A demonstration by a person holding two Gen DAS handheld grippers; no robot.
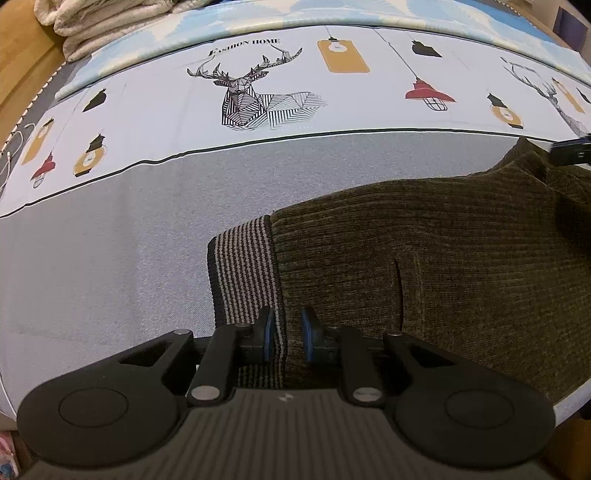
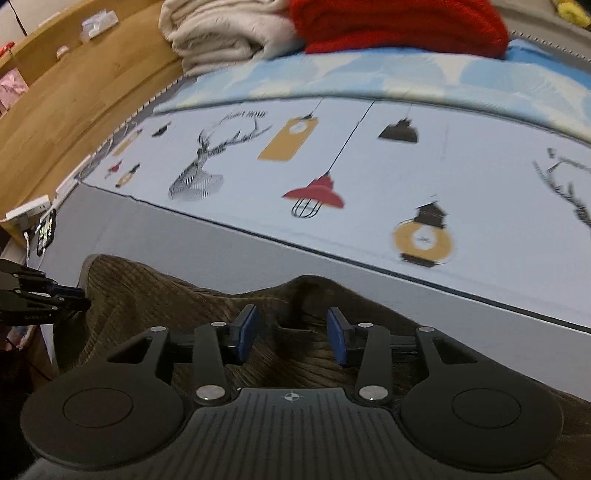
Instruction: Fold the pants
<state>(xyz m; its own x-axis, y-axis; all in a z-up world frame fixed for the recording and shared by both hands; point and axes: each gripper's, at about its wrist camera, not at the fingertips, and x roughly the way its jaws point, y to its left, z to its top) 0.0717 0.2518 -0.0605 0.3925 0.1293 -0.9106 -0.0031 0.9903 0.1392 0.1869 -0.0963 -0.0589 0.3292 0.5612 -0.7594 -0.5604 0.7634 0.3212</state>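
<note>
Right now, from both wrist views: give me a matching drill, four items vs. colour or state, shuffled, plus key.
Column 1:
1. pants
2. cuff
3. left tool
4. folded knit

Column 2:
A. red, at the back of the bed by the cream blanket
B. black and grey stripes
C. dark olive ribbed fabric
D. open, blue pads either side of the seam between the cuff and the ribbed fabric

Pairs: 1-C, 2-B, 3-D, 4-A
</note>
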